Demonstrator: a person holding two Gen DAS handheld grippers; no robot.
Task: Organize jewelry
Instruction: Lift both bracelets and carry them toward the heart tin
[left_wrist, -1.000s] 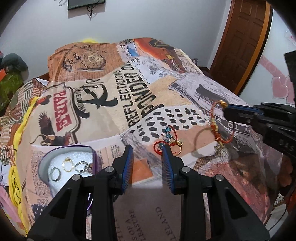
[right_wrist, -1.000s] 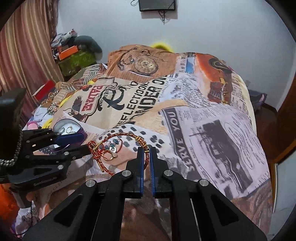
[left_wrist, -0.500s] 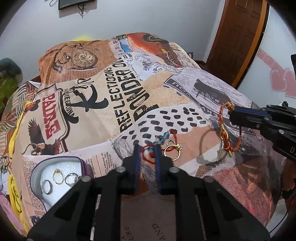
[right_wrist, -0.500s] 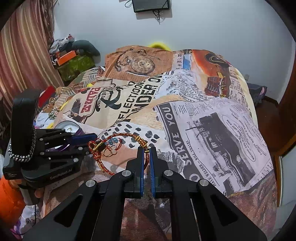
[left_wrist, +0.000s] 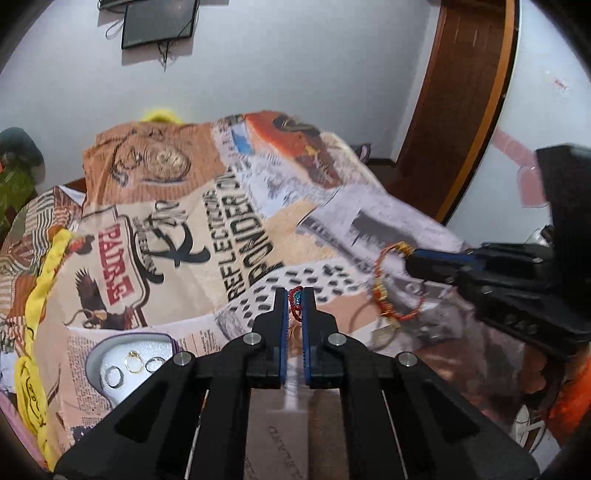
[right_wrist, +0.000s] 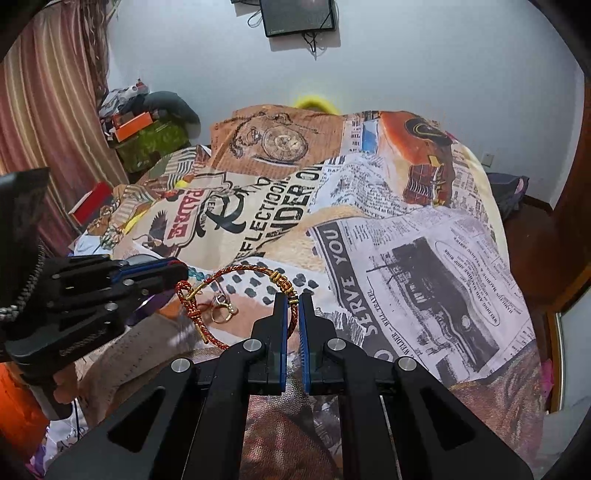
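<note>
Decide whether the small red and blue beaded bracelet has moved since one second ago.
Yes. The beaded bracelet has risen off the printed blanket, pinched in the left gripper; the gold ring beside it stayed down.

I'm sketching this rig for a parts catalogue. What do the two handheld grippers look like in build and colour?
Both match. The left gripper and right gripper are matte black plastic, each with two angular linkage arms with triangular cut-outs and silver round pivot pins. The fingers carry blue ridged pads on their inner faces. Seen side-on, the left gripper's body shows faint embossed lettering and a beaded metal chain. No sleeves show.
</note>
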